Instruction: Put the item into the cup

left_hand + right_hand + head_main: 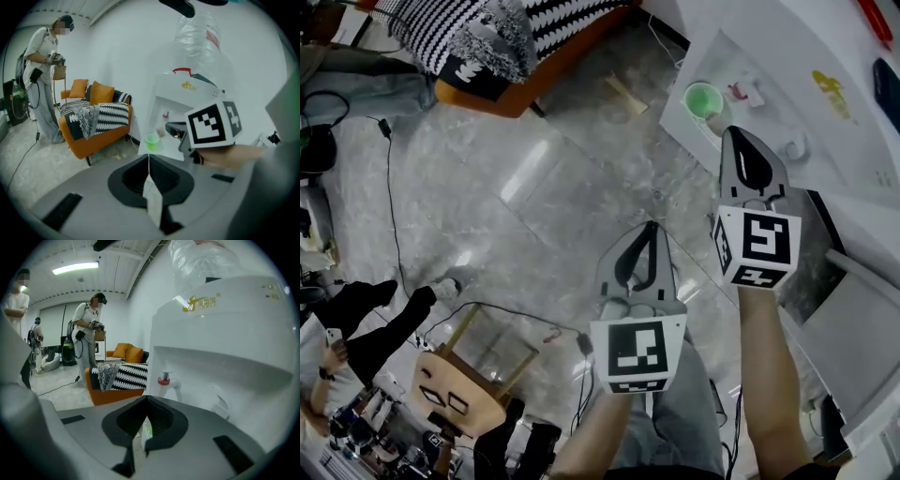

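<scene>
A small green cup (705, 98) (152, 140) stands on the drip shelf of a white water dispenser (787, 84). My left gripper (651, 228) (149, 158) is over the floor, short of the dispenser, and is shut on a white tea bag (153, 204). The bag's thin string runs up to the jaw tips. My right gripper (733, 133) (147, 398) has its tips just right of the cup, with jaws closed at the tip. A whitish-green patch shows through the slit below; I cannot tell what it is.
The dispenser's red tap (164, 379) and a second tap are ahead of the right gripper. An orange sofa (93, 122) with striped cushions stands left of the dispenser. A person (44, 70) stands further off. A wooden stool (459, 394) and cables lie on the floor behind.
</scene>
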A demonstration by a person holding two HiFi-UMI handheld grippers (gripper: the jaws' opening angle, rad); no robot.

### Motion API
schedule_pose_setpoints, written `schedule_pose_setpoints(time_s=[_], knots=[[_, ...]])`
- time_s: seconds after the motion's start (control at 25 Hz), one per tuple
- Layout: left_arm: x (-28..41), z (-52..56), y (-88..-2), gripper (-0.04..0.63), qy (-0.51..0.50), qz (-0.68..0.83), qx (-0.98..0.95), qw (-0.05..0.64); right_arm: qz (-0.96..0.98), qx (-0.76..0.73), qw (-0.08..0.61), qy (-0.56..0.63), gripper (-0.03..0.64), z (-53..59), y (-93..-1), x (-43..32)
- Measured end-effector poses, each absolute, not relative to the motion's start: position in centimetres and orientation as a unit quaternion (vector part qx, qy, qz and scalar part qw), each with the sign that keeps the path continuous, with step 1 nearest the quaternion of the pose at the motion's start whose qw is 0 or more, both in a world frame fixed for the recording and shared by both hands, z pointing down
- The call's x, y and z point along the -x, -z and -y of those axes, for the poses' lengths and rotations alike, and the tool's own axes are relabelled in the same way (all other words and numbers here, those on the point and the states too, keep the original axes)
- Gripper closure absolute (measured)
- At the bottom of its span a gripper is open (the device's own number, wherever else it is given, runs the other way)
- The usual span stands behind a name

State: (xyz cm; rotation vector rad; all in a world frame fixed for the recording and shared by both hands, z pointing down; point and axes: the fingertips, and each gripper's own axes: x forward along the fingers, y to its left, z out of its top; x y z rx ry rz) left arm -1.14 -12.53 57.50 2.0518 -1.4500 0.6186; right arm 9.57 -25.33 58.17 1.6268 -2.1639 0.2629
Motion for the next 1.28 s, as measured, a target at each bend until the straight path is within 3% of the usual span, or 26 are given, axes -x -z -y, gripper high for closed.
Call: schedule_pose_setpoints(time_s=[1.08, 1.16, 1.28], knots=[[6.2, 7.7, -67.0, 0.581, -0.282, 0.521, -0.720, 0.361, 0.731, -0.613, 0.292, -0.067, 0.602, 32.7, -66.0, -10.3], [6.2, 7.4, -67.2, 0.581, -0.279, 0.518, -0.719, 0.368, 0.735, -0.611, 0.285, -0.073, 0.538, 32.7, -66.0, -10.1], [5.9, 7.1, -67.1, 0.581, -0.279, 0.514, -0.722, 0.369, 0.735, -0.610, 0.285, -0.075, 0.529, 32.4, -66.0, -10.0]])
